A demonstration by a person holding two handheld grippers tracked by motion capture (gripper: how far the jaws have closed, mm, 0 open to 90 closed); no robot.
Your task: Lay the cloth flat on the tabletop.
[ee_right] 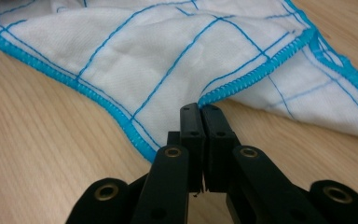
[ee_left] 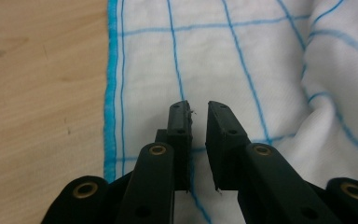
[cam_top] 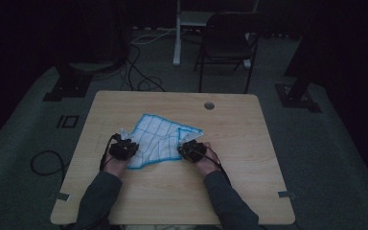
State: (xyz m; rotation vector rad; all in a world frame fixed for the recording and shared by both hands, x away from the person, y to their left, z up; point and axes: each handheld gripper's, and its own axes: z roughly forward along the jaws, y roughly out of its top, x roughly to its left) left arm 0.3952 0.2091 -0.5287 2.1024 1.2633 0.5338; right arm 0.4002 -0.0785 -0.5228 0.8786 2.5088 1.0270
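Note:
A white cloth with blue grid lines and a blue stitched hem lies rumpled on the wooden table. My left gripper hovers over the cloth's near left part. In the left gripper view its jaws stand a little apart above the cloth, just inside the hem, with nothing pinched between them. My right gripper is at the cloth's near right corner. In the right gripper view it is shut on the blue hem of the cloth, whose folded edge rises off the table towards the pads.
A round cable hole sits near the table's far edge. Beyond the table stand a dark folding chair and a white post, with cables on the floor. Another cable loops left of the table.

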